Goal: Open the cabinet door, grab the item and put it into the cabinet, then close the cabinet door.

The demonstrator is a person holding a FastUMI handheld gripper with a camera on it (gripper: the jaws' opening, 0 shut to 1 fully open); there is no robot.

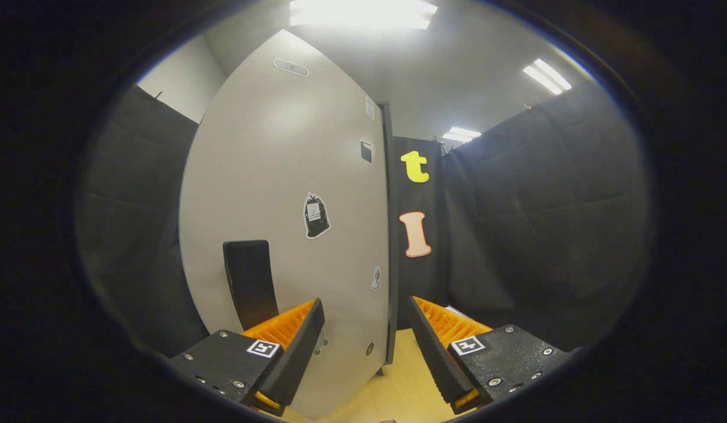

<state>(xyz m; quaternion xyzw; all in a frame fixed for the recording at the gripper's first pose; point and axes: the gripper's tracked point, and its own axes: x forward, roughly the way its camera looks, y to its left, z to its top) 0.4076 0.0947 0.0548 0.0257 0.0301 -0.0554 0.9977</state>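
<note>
A: Gripper state?
B: Fingers held wide apart, nothing gripped. Cabinet door seen just ahead, its right edge between fingers; dark handle left.
A: Item?
B: Can't be made out; poss. hidden.

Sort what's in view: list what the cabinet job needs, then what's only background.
For the job:
- cabinet door, just ahead of the jaws
- black handle on that door
- gripper, jaws apart, holding nothing

Background:
- stickers on the door
- ceiling lights
- pale floor
</note>
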